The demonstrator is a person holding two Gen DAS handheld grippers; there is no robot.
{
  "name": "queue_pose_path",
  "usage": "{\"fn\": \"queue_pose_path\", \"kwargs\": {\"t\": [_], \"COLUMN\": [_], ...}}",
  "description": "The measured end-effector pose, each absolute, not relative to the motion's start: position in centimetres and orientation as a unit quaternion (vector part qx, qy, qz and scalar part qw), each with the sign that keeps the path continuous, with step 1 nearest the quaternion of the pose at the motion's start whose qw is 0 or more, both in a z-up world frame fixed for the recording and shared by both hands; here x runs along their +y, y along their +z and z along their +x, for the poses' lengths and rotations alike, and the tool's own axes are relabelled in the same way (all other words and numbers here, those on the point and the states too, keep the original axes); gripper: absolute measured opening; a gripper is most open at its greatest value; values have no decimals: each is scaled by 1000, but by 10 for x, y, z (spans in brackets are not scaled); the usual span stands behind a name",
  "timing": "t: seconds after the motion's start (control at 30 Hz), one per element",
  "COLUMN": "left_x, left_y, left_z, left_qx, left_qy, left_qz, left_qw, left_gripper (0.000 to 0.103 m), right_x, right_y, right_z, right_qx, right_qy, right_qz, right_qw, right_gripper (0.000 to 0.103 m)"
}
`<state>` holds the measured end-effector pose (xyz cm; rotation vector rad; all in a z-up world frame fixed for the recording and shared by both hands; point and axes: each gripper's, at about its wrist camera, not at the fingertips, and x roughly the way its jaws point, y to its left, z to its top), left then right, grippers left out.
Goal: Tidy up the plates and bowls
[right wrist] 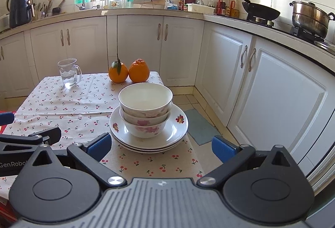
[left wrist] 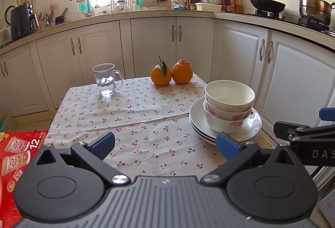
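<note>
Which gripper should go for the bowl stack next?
Right, probably. The right gripper is open and lined up with the bowl stack; from the left gripper, also open, the stack sits off to its right.

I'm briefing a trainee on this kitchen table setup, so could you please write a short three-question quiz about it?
1. True or false: the bowls are nested and stand on the stacked plates.
2. How many oranges lie on the tablecloth?
3. The glass mug holds: A) water, B) milk, C) nothing.

Key: 1 true. 2 two. 3 A. Both the left tongs and right tongs are open and hold nothing.
</note>
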<state>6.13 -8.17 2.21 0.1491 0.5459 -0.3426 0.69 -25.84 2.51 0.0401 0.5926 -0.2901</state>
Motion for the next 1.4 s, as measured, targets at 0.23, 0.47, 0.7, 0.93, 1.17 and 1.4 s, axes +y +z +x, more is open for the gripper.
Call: {"fn": "queue_pose_path", "kwargs": {"t": [0.23, 0.47, 0.7, 0.93, 1.17, 1.4], "left_x": [-83, -83, -83, -83, -83, -84], "left_y": [22, 22, 23, 23, 23, 22], "left_z": [62, 61, 61, 62, 62, 63], "left_qx": [269, 267, 267, 269, 270, 272], "left_qy": [-167, -167, -166, -165, -165, -165], "left_qz": [73, 74, 75, 75, 75, 74], "left_qw": [946, 946, 946, 946, 946, 945], "left_gripper": [102, 102, 102, 102, 102, 102], "right_x": [-258, -257, -257, -257, -258, -258], "right_y": [25, 25, 25, 25, 25, 25], "right_z": [7, 8, 8, 7, 7, 7], "right_qx": [292, 291, 290, 290, 290, 290], "right_qy": [-142, -142, -142, -143, -143, -144], "right_qz": [19, 18, 17, 16, 16, 15], "right_qw": [946, 946, 946, 946, 946, 946], "right_gripper": [103, 103, 103, 103, 103, 103]}}
